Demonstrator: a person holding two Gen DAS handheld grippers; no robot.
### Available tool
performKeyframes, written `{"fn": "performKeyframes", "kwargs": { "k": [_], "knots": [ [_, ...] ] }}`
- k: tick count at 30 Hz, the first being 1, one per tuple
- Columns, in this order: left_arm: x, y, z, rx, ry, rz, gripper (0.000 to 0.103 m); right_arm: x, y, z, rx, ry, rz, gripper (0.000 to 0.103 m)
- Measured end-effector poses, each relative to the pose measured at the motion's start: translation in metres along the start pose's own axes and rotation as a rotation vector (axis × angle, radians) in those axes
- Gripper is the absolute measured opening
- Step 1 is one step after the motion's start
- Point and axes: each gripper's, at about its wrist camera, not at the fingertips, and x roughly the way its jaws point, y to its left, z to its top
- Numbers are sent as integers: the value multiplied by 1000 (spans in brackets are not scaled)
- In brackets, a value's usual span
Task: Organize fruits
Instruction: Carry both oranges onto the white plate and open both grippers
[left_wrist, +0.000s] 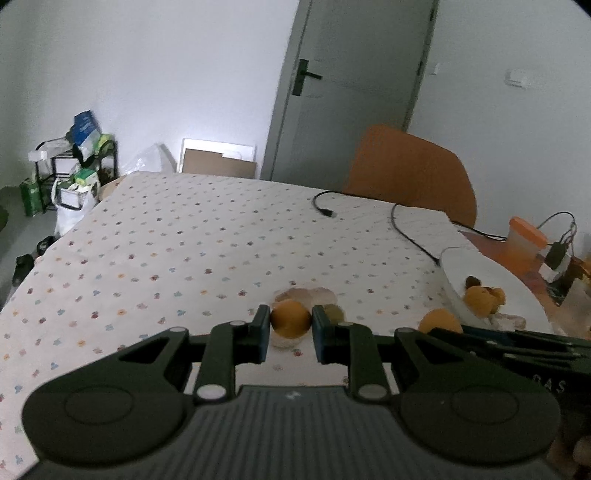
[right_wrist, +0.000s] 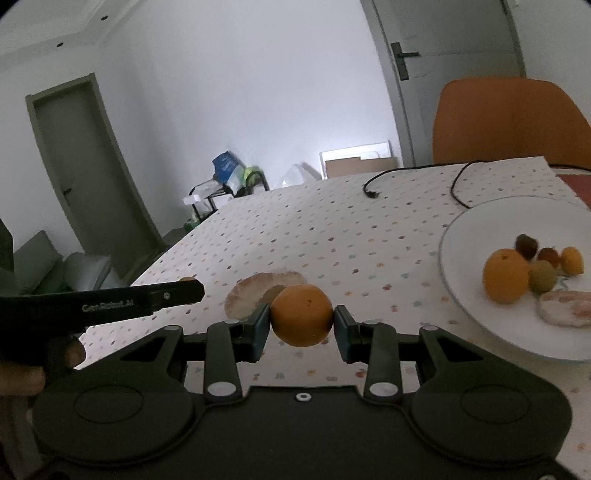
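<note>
Dotted tablecloth (left_wrist: 184, 240) over the table, left gripper (left_wrist: 290, 325) clamped on a small orange (left_wrist: 290, 318), right gripper (right_wrist: 302, 325) clamped on a larger orange (right_wrist: 302, 314), white plate (right_wrist: 480, 317) of fruit at the right edge.

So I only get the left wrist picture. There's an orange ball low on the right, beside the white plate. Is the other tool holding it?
Observer: Yes. The right gripper has its jaws shut on that round orange fruit, a bigger one than the small orange fruit in the left gripper.
Operator: What's on the plate? I see it nearly edge-on.
Observer: Among other things, the round white plate carries a large orange, a greenish-brown fruit, a small yellow-orange fruit and a flat pale slice.
Operator: Anything off to the left?
Observer: A closed grey-green door in the left wall.
</note>
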Motion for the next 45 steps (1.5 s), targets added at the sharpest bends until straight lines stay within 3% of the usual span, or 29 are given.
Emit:
{"fn": "performKeyframes", "kwargs": {
  "k": [33,45],
  "knots": [
    [39,-127,7,198,21,-203,22,-72,-109,-2,142,-128,-243,36],
    [62,-160,6,244,45,-241,22,-83,-147,-6,188,-138,-318,36]
  ]
}}
